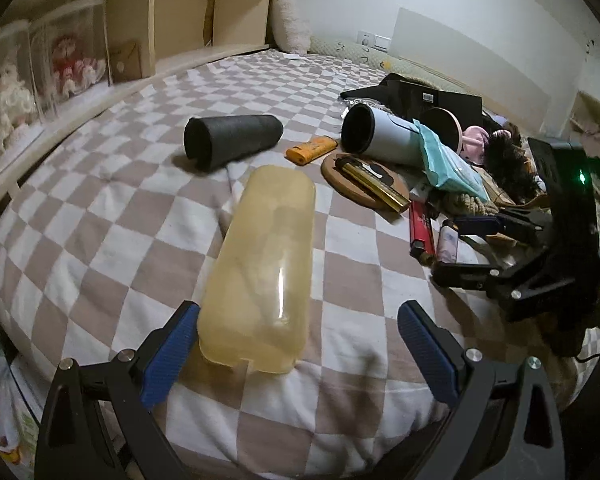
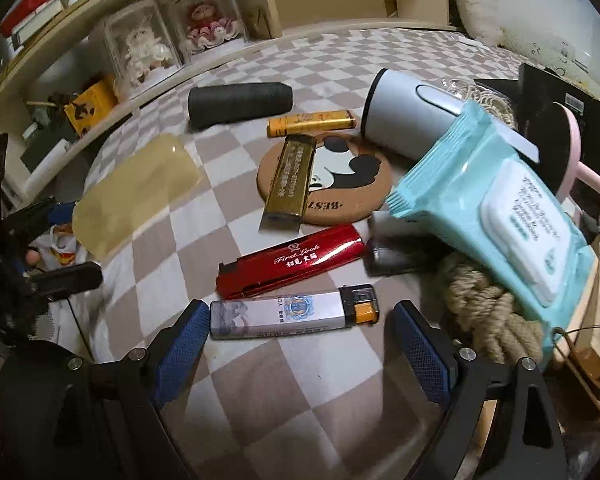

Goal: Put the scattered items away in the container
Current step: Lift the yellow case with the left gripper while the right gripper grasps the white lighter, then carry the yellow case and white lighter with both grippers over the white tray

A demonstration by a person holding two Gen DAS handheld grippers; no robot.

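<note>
A translucent yellow container (image 1: pixel 260 264) lies on the checkered bed, its near end between the open fingers of my left gripper (image 1: pixel 300 336). It also shows in the right wrist view (image 2: pixel 136 194). My right gripper (image 2: pixel 300 332) is open, its fingers on either side of a silver lighter (image 2: pixel 292 312) with an orange button. A red lighter (image 2: pixel 292 260) lies just beyond it. Further off lie a gold lighter (image 2: pixel 290 176) on a round cork coaster (image 2: pixel 340 176), an orange lighter (image 2: pixel 312 123) and a black cylinder (image 2: pixel 240 104).
A grey-white tumbler (image 2: pixel 408 116) lies on its side with a teal wet-wipe pack (image 2: pixel 496 216) leaning on it. A rope knot (image 2: pixel 488 312) sits at the right. A wooden shelf (image 1: pixel 188 12) with boxed dolls (image 2: pixel 172 36) borders the bed's left side. A black bag (image 1: pixel 428 96) lies behind.
</note>
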